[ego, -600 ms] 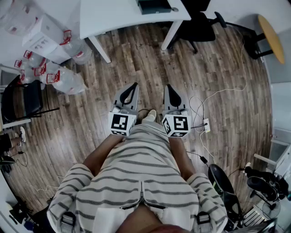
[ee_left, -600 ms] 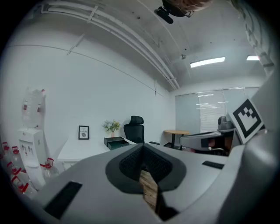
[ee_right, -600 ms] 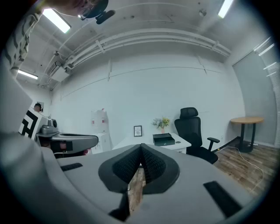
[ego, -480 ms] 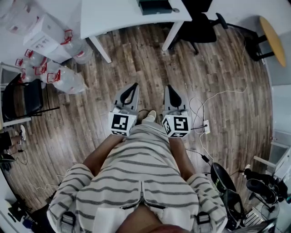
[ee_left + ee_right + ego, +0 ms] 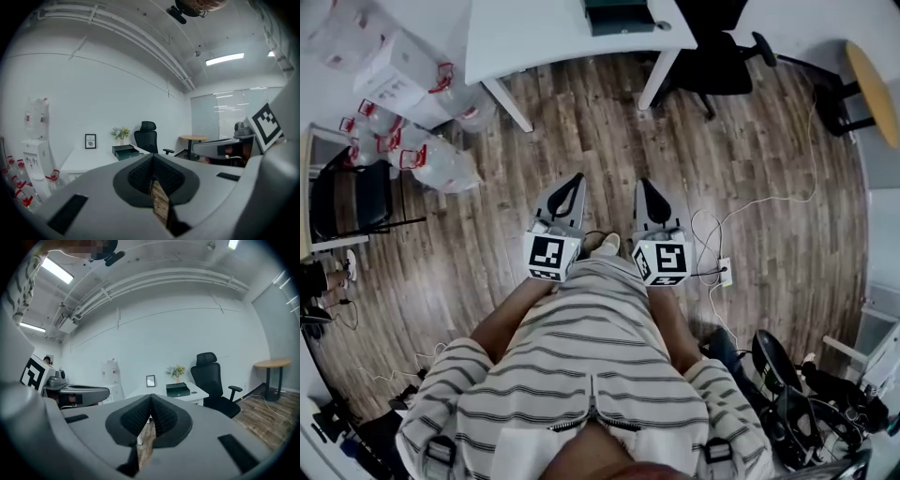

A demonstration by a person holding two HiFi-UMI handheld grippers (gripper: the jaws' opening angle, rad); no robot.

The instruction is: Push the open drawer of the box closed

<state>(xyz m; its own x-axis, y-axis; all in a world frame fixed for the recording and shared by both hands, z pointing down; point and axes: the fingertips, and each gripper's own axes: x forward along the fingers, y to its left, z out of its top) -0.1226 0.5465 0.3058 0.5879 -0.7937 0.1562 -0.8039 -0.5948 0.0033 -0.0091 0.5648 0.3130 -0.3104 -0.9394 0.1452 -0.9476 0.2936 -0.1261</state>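
Head view: the left hand-held gripper and right hand-held gripper are held side by side at the waist, jaws pressed together and empty, judged ready for pushing, while the dark box is seen well apart at 12 o'clock on the white bench.

Box half beyond the head view's top edge

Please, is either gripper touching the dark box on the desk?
No, the left gripper and right gripper hang over the wooden floor, well short of the desk holding the box.
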